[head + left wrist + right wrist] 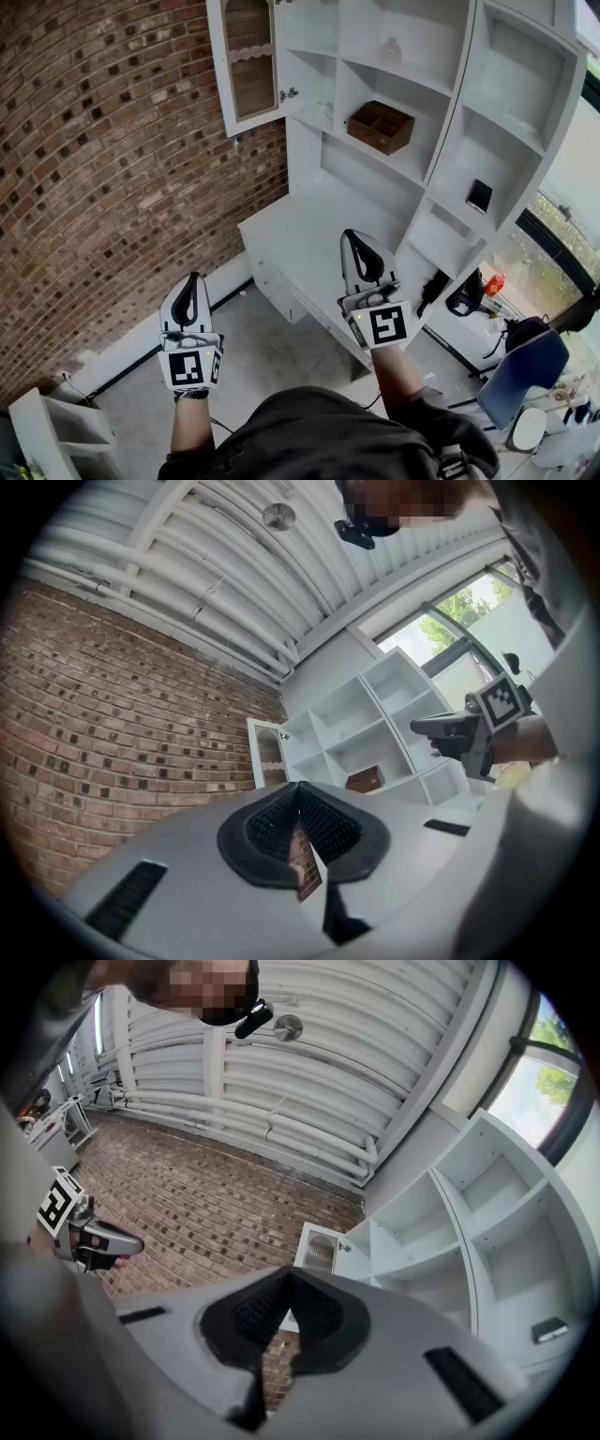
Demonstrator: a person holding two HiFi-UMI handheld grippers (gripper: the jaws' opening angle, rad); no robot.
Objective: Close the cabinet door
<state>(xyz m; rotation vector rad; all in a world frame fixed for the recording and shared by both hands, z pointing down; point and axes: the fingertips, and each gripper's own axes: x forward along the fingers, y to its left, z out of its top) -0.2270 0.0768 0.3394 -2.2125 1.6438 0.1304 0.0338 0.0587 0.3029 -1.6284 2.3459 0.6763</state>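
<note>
The white cabinet door point(246, 61), with an arched glass panel, stands swung open at the upper left of the white shelf unit point(450, 141), close to the brick wall. My left gripper point(194, 277) is held low and left, well short of the door, its jaws shut and empty. My right gripper point(352, 233) hangs over the desk top, also shut on nothing. The left gripper view has the door point(267, 752) far beyond the closed jaws point(300, 787). From the right gripper view the door point(319, 1252) sits just past the closed jaws point(289, 1275).
A brown wooden box point(380, 127) and a small glass bottle point(391, 49) sit on shelves. A black item point(479, 195) lies in a right cubby. The brick wall point(112, 150) runs along the left. A blue chair point(520, 370) stands at right, a low white shelf point(56, 436) at bottom left.
</note>
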